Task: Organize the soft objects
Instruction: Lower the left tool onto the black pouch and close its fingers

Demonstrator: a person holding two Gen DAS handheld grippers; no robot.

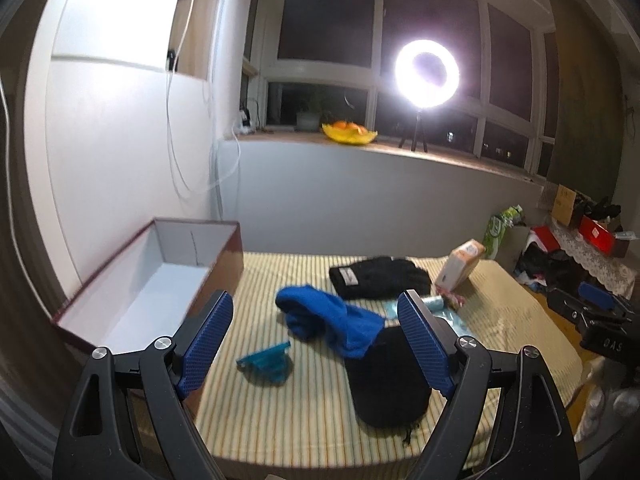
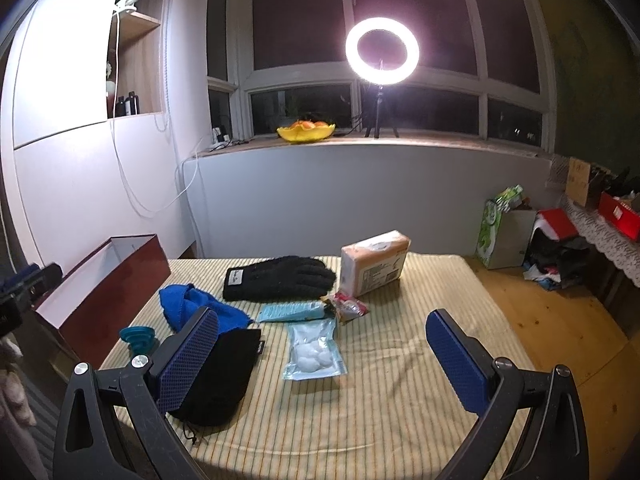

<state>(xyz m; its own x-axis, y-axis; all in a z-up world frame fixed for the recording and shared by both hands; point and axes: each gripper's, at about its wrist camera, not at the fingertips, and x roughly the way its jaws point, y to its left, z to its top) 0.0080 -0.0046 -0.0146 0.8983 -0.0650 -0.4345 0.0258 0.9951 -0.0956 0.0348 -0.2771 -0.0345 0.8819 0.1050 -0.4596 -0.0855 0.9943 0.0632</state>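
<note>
Fuzzy knit gloves (image 2: 280, 280), striped cloth (image 2: 400, 380)

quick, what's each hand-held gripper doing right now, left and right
Left hand-held gripper: open, holding nothing, above the striped table.
Right hand-held gripper: open, holding nothing.

Blue towel (image 2: 200, 306), black gloves (image 2: 280, 278) — yellow-striped cloth (image 2: 380, 400).

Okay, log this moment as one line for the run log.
left hand-held gripper: open, empty | right hand-held gripper: open, empty | box: empty | blue cloth, black gloves, black pouch: on table
</note>
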